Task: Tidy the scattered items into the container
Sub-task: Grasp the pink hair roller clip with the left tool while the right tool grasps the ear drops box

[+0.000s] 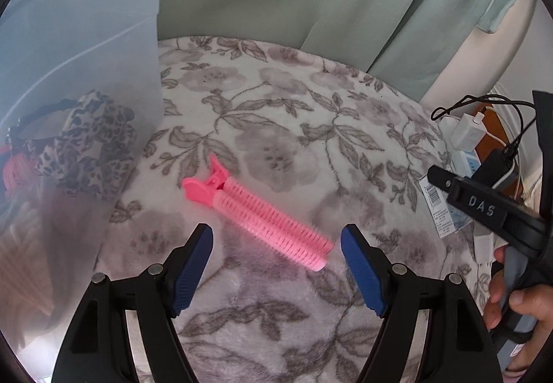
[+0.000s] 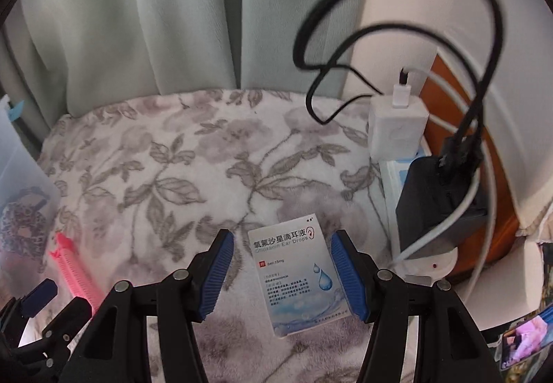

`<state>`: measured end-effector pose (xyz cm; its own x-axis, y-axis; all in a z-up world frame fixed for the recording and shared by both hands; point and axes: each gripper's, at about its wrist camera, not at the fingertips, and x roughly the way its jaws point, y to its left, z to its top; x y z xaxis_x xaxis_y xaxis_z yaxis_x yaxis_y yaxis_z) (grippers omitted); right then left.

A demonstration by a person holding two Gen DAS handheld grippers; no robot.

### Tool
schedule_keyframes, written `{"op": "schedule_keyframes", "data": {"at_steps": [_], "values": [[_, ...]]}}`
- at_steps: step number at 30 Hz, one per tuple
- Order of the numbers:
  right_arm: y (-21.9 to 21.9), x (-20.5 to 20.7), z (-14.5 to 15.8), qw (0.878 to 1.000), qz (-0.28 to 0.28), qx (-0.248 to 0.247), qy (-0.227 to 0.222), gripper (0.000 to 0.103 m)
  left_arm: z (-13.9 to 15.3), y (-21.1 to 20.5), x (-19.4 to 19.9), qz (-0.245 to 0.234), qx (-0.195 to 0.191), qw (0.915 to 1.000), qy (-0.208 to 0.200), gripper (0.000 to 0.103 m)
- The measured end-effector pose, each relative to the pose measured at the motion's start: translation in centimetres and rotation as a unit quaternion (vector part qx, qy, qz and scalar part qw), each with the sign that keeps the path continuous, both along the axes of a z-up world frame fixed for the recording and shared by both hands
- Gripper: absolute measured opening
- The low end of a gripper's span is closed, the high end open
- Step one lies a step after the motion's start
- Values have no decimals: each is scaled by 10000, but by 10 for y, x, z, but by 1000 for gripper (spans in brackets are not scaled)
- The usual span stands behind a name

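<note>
- Our left gripper (image 1: 276, 267) hovers with fingers apart over the pink hair clip (image 1: 257, 215), light and ridged; we'd pinch mid-barrel.
- Our right gripper (image 2: 281, 274) straddles, unclamped, the ear-drops box (image 2: 297, 274), light and crushable.
- Translucent container (image 1: 79, 47) stands at ten o'clock.

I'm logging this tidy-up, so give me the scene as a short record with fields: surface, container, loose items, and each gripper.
surface: floral blanket
container: translucent bin, holding a leopard-print item
loose item one: pink hair clip on the blanket, beside the bin
loose item two: ear drops box lying flat on the blanket
left gripper: open, the clip's tip between its fingers, not gripped
right gripper: open, fingers either side of the box, not pressing
</note>
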<state>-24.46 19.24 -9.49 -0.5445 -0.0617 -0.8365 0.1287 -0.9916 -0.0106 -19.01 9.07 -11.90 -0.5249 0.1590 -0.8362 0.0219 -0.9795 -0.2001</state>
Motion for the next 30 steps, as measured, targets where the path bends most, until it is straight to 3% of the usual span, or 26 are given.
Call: {"op": "schedule_keyframes", "data": {"at_steps": [6,15,24,30], "values": [[10,-6,-13,9992,-105,-233,-292,63,-12,12,-7,-51,-540,9984,-164,77],[8,20,-13,9970,143,-516,-558,63,-11,-7,2,-19,-154,9997,-188,77],[15,55,-12,9934,7,-919,-680,63,-6,-32,20,0,127,9993,-364,77],[23,67,-15,9931,-70,-996,-623,63,-2,-34,27,78,-33,9992,-387,77]]}}
